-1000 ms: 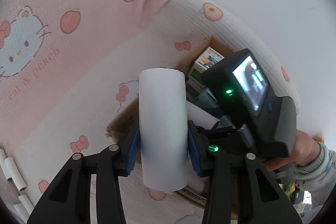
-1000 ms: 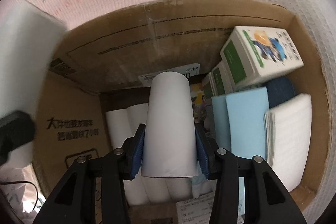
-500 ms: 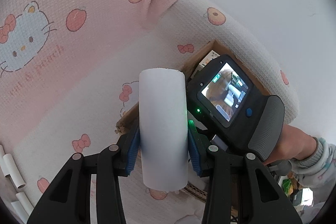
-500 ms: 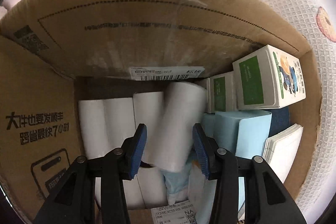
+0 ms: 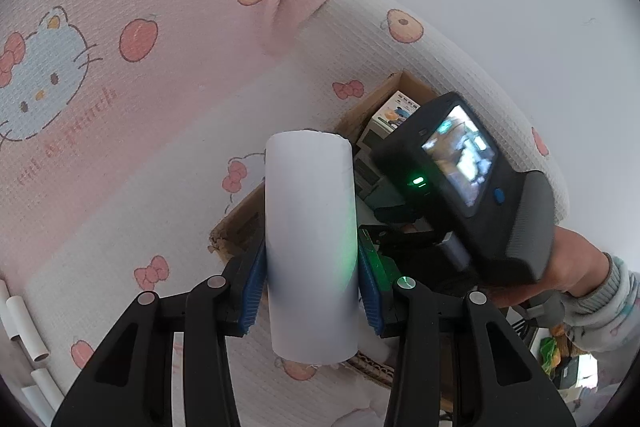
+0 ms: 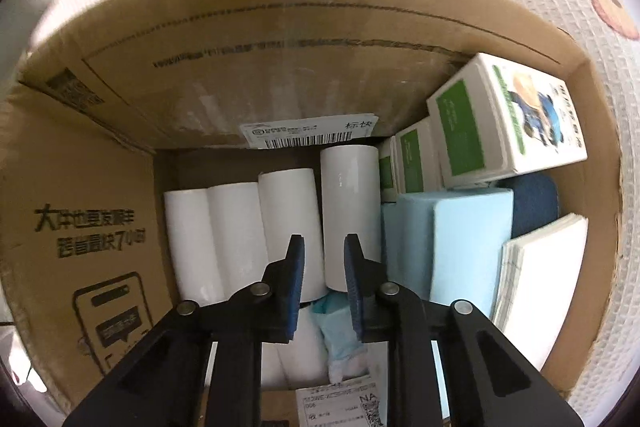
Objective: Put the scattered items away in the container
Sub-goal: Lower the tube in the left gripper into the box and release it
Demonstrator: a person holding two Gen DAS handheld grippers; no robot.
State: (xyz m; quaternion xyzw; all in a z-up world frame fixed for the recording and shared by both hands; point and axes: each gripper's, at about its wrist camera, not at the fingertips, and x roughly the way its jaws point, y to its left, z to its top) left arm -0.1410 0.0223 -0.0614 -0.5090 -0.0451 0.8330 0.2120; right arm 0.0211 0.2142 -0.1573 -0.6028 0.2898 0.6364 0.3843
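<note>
Left gripper (image 5: 311, 279): blue-padded black jaws clamped on an upright white paper roll (image 5: 311, 247), held above the pink-and-white cartoon-print blanket (image 5: 120, 107).

Right gripper (image 6: 323, 285): jaws nearly together with a narrow gap, nothing between them, poised inside the brown cardboard box (image 6: 100, 187).

Seen by the right wrist only:
- a row of four white paper rolls (image 6: 248, 239) lying side by side on the box floor, the rightmost (image 6: 350, 215) sitting slightly further back and touching a light blue foam block (image 6: 460, 243);
- green-and-white printed cartons (image 6: 504, 123) stacked in the far right corner;
- a dark blue pad (image 6: 534, 203) behind the foam;
- a stack of white sheets (image 6: 536, 287) against the right wall;
- a barcode label (image 6: 308, 133) on the back wall;
- crumpled pale blue tissue (image 6: 340, 327) under the jaws.

Seen by the left wrist only:
- the right gripper's grey housing with lit screen (image 5: 460, 163), held in a hand (image 5: 576, 267), over the box;
- slim white tubes (image 5: 24, 327) lying on the blanket at the far left edge, well apart from the box.
</note>
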